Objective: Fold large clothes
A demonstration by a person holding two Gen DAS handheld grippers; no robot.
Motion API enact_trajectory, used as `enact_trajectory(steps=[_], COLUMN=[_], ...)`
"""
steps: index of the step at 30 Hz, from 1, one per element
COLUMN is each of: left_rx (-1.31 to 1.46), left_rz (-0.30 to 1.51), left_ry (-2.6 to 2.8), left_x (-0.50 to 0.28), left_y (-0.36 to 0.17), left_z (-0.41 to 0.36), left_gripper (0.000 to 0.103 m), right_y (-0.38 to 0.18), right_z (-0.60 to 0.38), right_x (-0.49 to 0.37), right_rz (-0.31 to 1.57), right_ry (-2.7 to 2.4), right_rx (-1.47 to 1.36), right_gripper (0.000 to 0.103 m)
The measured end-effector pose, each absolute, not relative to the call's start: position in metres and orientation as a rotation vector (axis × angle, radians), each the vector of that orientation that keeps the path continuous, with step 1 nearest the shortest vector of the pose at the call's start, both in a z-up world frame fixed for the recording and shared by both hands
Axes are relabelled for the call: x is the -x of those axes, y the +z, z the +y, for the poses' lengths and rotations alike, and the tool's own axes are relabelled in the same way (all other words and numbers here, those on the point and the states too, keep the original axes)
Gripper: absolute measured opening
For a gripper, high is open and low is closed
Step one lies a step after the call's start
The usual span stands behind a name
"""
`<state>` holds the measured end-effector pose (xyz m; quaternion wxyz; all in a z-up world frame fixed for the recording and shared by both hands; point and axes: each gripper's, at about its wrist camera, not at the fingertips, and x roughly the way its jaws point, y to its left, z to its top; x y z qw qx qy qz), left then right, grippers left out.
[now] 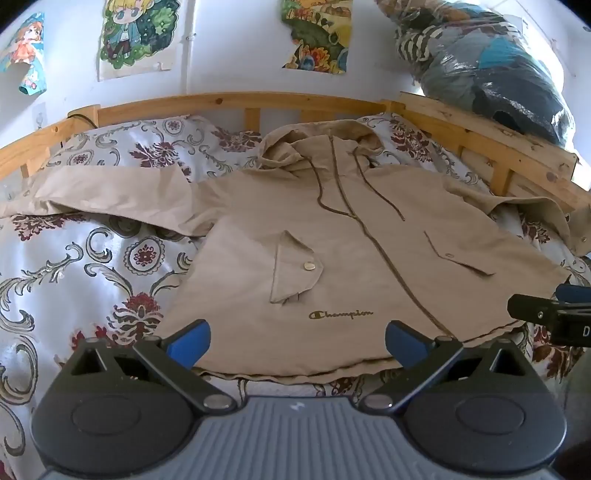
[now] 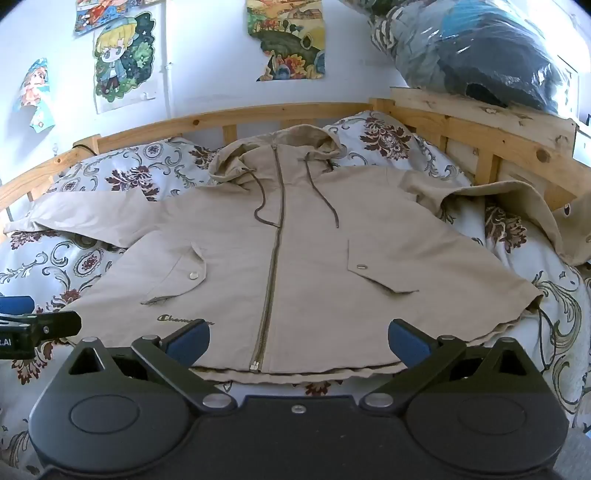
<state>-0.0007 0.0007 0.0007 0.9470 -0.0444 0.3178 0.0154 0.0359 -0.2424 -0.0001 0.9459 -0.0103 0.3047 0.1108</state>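
Observation:
A beige hooded jacket (image 1: 332, 251) (image 2: 295, 258) lies face up and zipped on the bed, hood toward the headboard, both sleeves spread out sideways. My left gripper (image 1: 297, 341) hovers open over the hem near the Champion logo (image 1: 340, 314), its blue pads (image 1: 188, 341) wide apart and empty. My right gripper (image 2: 298, 341) stands open above the hem by the zip's lower end (image 2: 255, 365), nothing between its pads (image 2: 408, 345). Each gripper's tip shows at the edge of the other's view: the right gripper (image 1: 546, 314) and the left gripper (image 2: 33, 325).
The floral bedspread (image 1: 74, 280) covers the bed inside a wooden frame (image 1: 236, 101). A plastic bag of clothes (image 1: 491, 62) rests on the frame's right corner. Posters (image 1: 138, 33) hang on the white wall behind.

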Motion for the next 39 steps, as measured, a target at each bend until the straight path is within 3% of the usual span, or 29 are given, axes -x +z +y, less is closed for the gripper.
enact_trajectory(steps=[39], left_rx=[0.076], left_rz=[0.657], left_ry=[0.046], left_x=[0.0], left_y=[0.0039], left_z=[0.0039], left_gripper=[0.102], right_y=[-0.0021], right_z=[-0.2432], right_x=[-0.0365], right_rz=[0.625], right_ry=[0.229], right_rx=[0.011], right_gripper=[0.102])
